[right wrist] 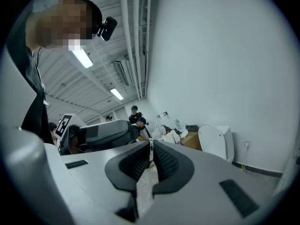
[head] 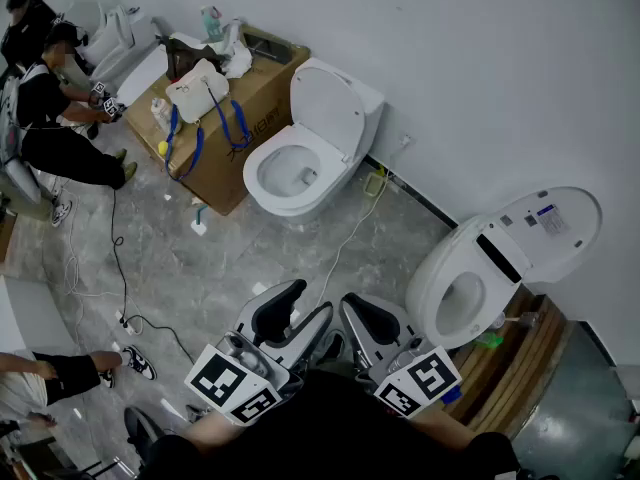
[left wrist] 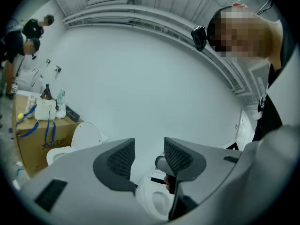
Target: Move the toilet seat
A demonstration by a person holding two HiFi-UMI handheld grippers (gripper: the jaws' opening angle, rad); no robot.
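Note:
A white smart toilet (head: 455, 293) stands at the right on a wooden pallet, its lid (head: 545, 228) raised against the wall. A second white toilet (head: 300, 163) stands further back, lid up too. Both grippers hover low in the head view, just left of the smart toilet and apart from it. My left gripper (head: 290, 313) is open with nothing between its jaws; in the left gripper view (left wrist: 149, 158) the smart toilet's bowl (left wrist: 157, 198) shows below the gap. My right gripper (head: 375, 328) is shut and empty, its pads together in the right gripper view (right wrist: 151, 161).
A cardboard box (head: 250, 118) with bags and bottles on it stands left of the far toilet. Cables (head: 120, 268) trail over the grey floor. A person (head: 50, 118) crouches at the far left. The wooden pallet (head: 520, 353) lies under the smart toilet by the wall.

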